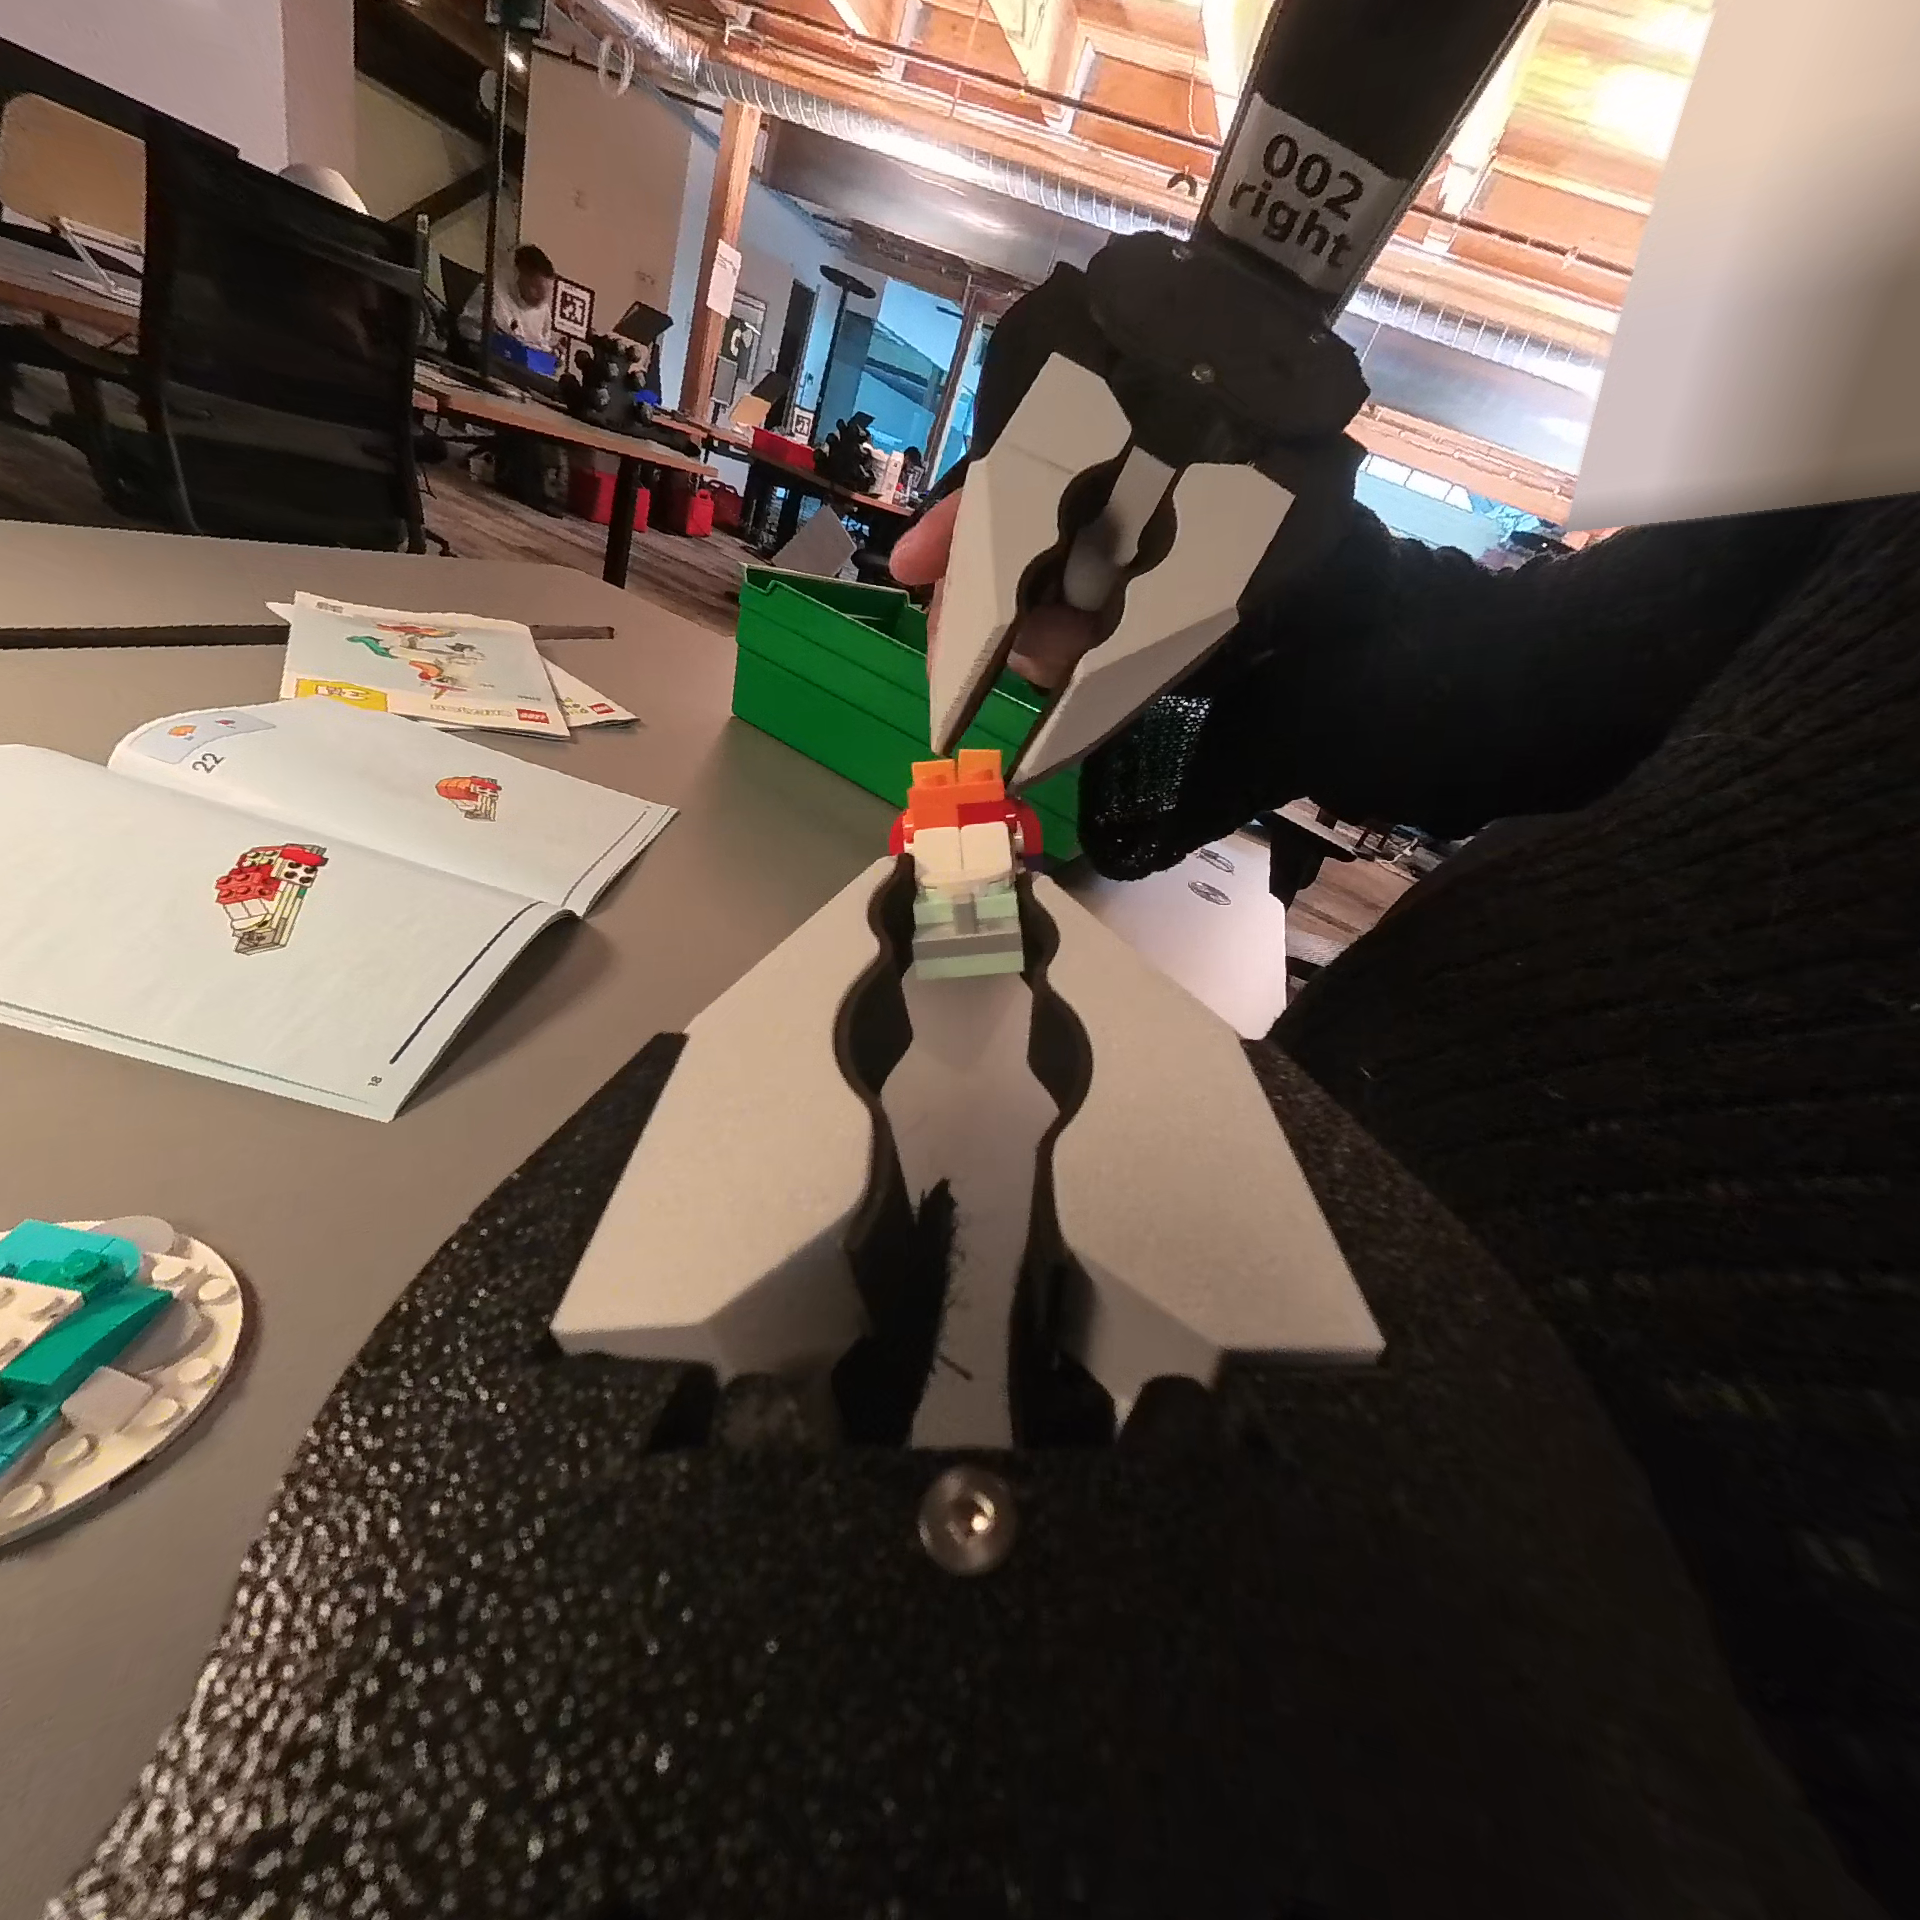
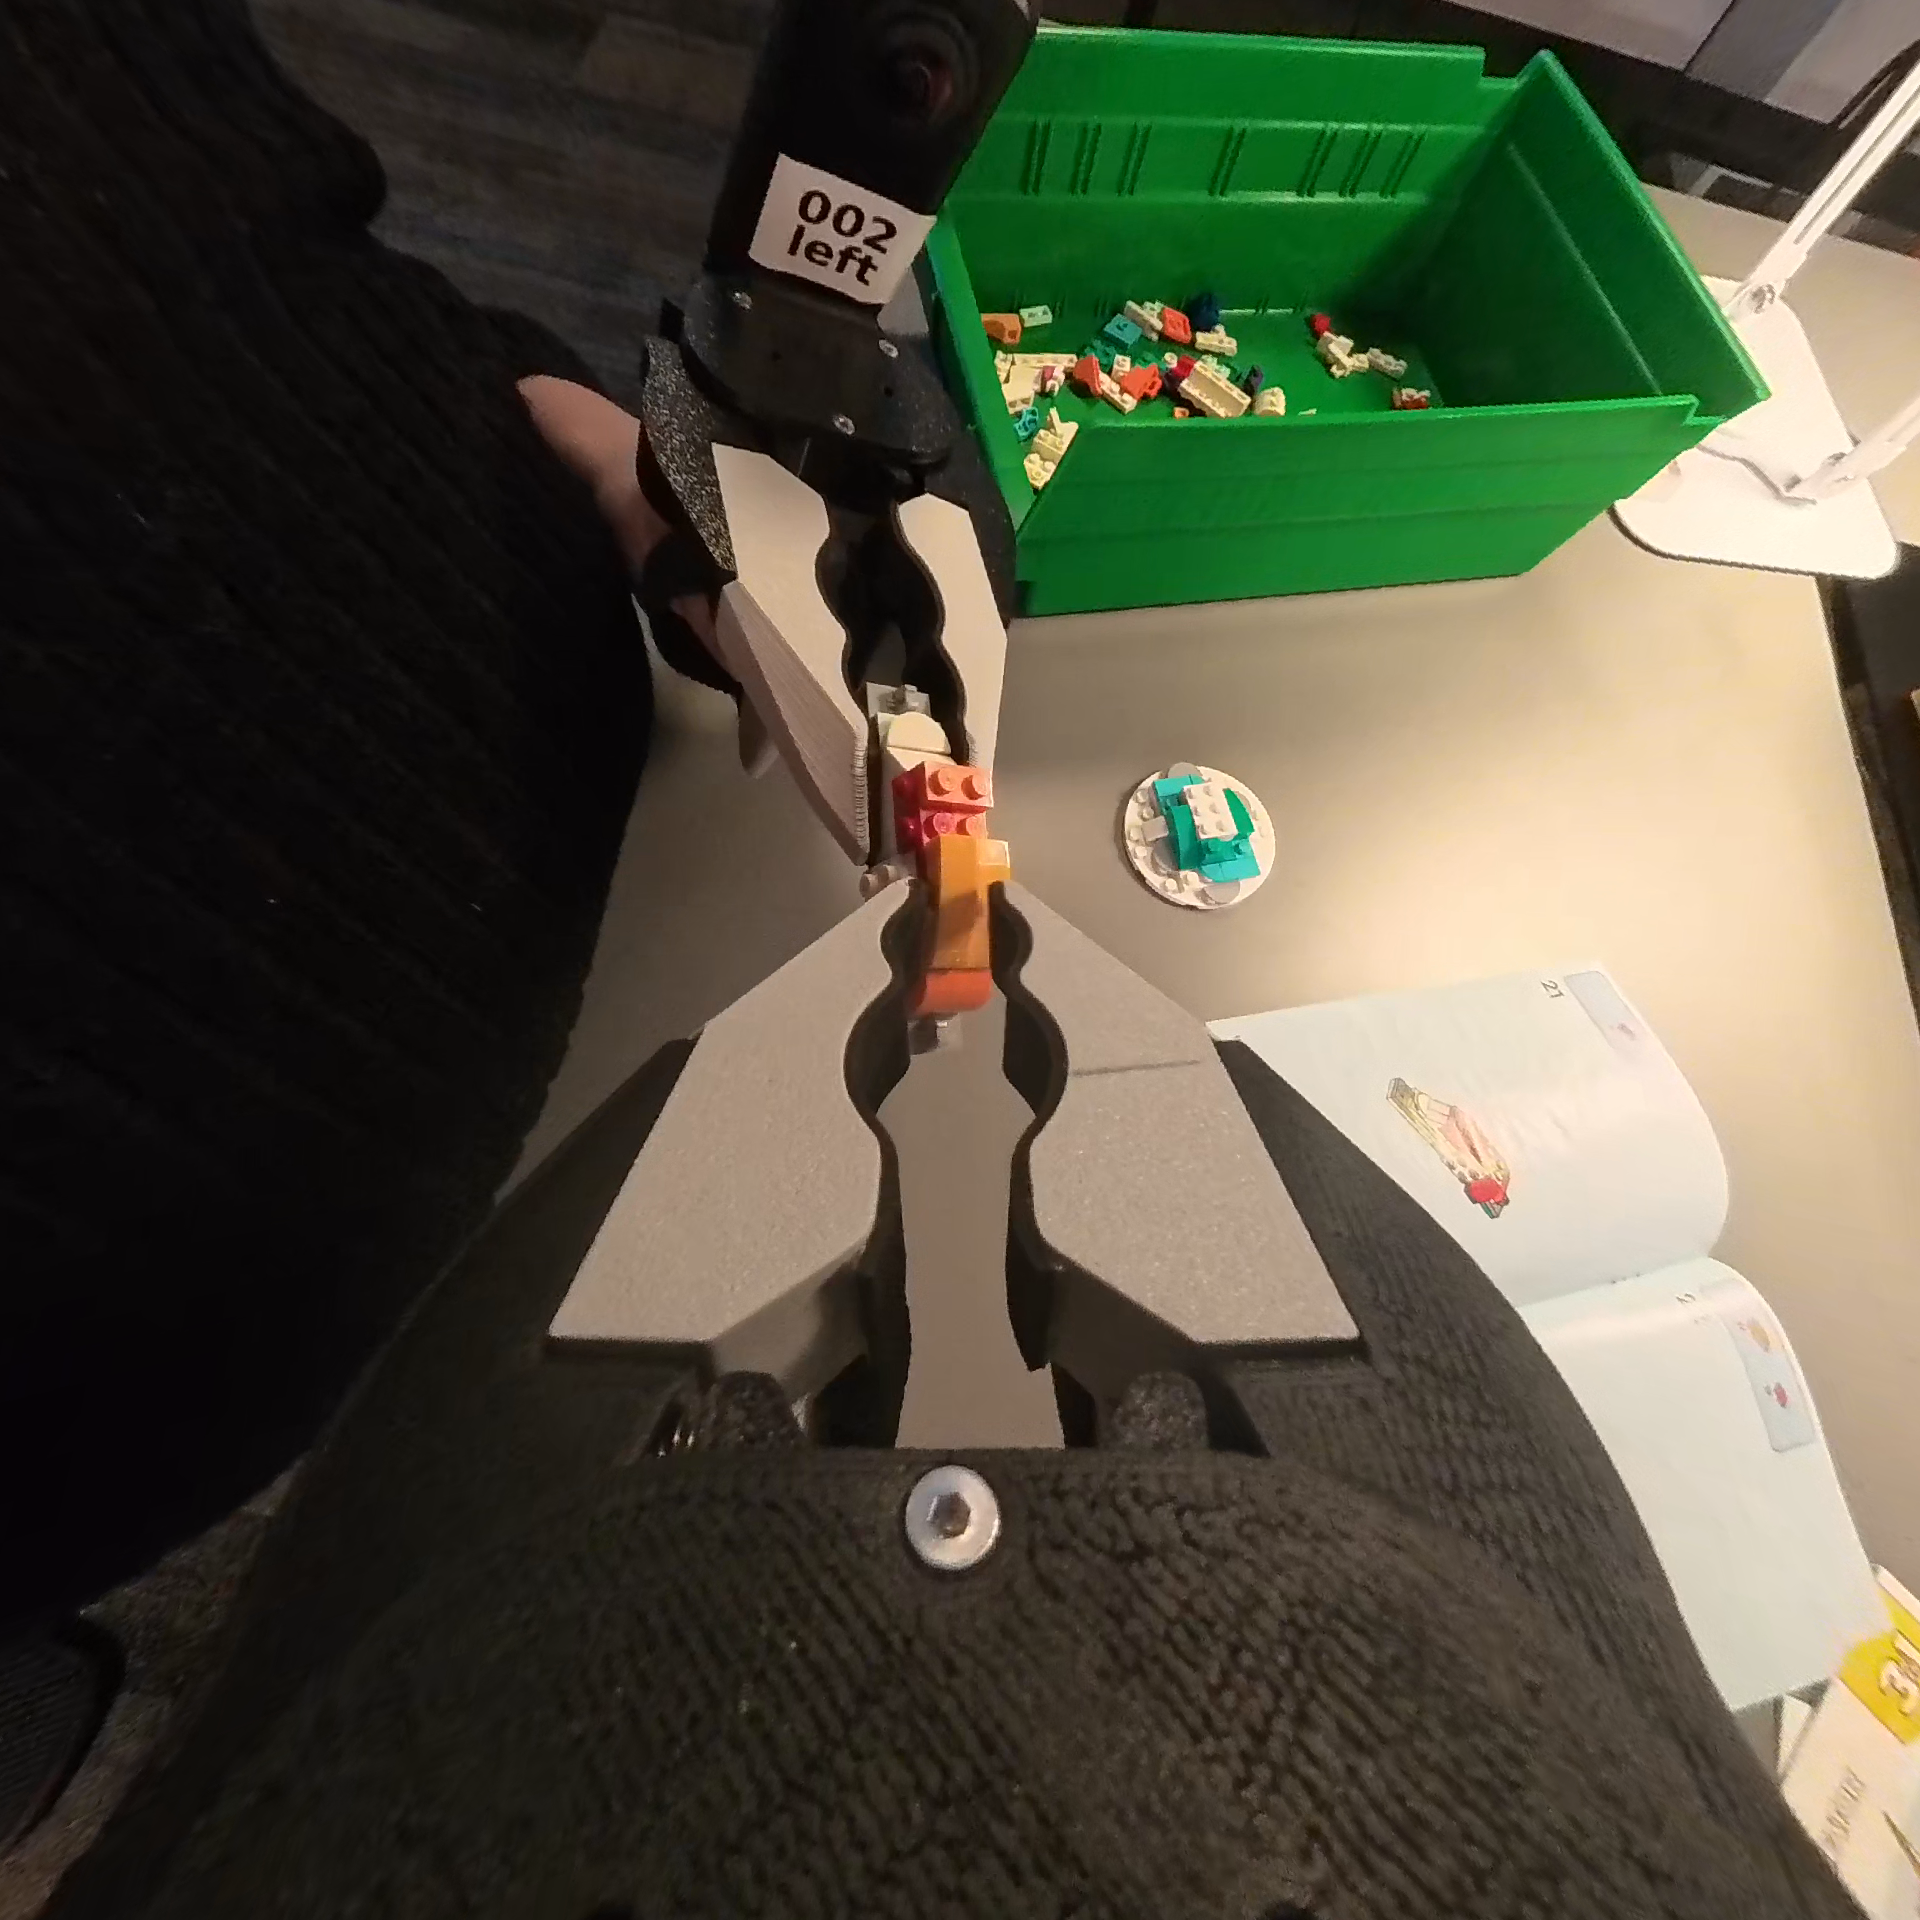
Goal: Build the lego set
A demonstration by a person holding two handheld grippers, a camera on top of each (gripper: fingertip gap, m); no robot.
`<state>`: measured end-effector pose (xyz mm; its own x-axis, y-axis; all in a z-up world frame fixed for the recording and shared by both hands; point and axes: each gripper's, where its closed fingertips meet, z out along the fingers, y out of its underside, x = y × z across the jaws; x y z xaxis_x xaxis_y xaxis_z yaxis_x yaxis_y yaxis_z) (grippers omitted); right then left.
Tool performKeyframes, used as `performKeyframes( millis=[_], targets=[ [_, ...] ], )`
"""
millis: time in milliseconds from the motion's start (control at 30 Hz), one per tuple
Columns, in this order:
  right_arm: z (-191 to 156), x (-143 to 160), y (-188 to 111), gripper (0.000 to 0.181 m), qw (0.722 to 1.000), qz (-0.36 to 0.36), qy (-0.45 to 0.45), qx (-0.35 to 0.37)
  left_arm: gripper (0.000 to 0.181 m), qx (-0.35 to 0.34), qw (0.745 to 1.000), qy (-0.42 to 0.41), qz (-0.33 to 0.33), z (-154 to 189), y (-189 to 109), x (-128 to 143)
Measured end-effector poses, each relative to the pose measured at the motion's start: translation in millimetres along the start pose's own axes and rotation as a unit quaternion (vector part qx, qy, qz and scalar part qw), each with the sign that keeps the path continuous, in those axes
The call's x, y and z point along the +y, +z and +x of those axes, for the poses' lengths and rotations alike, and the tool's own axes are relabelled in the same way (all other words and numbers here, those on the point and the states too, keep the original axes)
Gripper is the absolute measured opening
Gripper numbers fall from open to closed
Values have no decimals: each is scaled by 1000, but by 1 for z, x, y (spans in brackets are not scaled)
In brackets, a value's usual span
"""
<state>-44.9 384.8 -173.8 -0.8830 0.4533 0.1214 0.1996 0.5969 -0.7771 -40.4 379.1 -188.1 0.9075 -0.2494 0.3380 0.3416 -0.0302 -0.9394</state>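
Observation:
My left gripper (image 1: 961, 883) is shut on a small lego build (image 1: 966, 914) of mint, white and red bricks and holds it above the table. My right gripper (image 1: 982, 764) comes down from above and is shut on an orange piece (image 1: 956, 784) that sits against the build's red top. In the right wrist view, my right gripper (image 2: 951, 904) clamps the orange piece (image 2: 961, 925). It meets the red and pink bricks (image 2: 940, 805) held by the left gripper (image 2: 920, 821). I cannot tell whether the orange piece is fully seated.
A green bin (image 2: 1299, 520) with several loose bricks (image 2: 1164, 374) stands behind the grippers and also shows in the left wrist view (image 1: 821, 675). A round white plate (image 2: 1143, 868) carries a teal build. An open instruction booklet (image 1: 312, 914) and a white lamp base (image 2: 1766, 509) lie on the grey table. My left and right fingertips are right by each other.

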Motion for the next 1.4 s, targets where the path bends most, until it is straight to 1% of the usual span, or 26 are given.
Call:
performKeyframes(
  millis=[167, 333, 500, 600, 633, 700, 767, 833, 933, 1067, 1100, 1167, 1200, 1333, 1400],
  targets=[
    [1, 0, 0, 11, 1000, 1, 0, 3, 15, 3, 1000, -4, 1, 0, 0, -1],
    [2, 2, -1, 21, 1000, 3, -15, 20, 15, 1, 1000, -10, 3, -2, 1, -3],
    [9, 2, -3, 29, 998, 9, -30, 56, 15, 4, 1000, -18, 0, -3, 3, -2],
    [12, 0, -7, 36, 994, 12, -67, 88, 15, -6, 1000, -27, 2, -8, 4, -2],
    [15, 1, -7, 41, 989, 7, -96, 111, 15, -12, 999, -32, 5, -10, 4, -4],
    [21, 3, -4, 47, 970, -8, -174, 167, 15, -22, 999, -44, 11, -16, 5, -7],
    [26, 2, -1, 53, 945, -19, -243, 217, 15, -34, 998, -55, 16, -22, 6, -10],
    [29, 1, 3, 53, 918, -28, -304, 253, 15, -41, 997, -66, 25, -27, 8, -15],
    [32, 2, 8, 54, 887, -46, -361, 286, 15, -44, 996, -73, 32, -30, 10, -20],
    [38, 1, 9, 44, 858, -61, -394, 324, 15, -39, 996, -72, 39, -27, 11, -25],
    [39, 2, 9, 43, 853, -65, -399, 330, 15, -38, 996, -73, 39, -27, 11, -25],
    [41, 2, 8, 34, 846, -65, -405, 341, 15, -40, 996, -70, 34, -26, 11, -23],
    [40, 1, 7, 34, 845, -61, -407, 341, 15, -38, 996, -68, 35, -26, 11, -23],
    [37, 1, 8, 32, 847, -57, -402, 342, 15, -36, 997, -66, 33, -24, 11, -21],
    [36, 2, 7, 31, 854, -56, -393, 337, 15, -35, 997, -68, 31, -24, 12, -20]
  ],
)
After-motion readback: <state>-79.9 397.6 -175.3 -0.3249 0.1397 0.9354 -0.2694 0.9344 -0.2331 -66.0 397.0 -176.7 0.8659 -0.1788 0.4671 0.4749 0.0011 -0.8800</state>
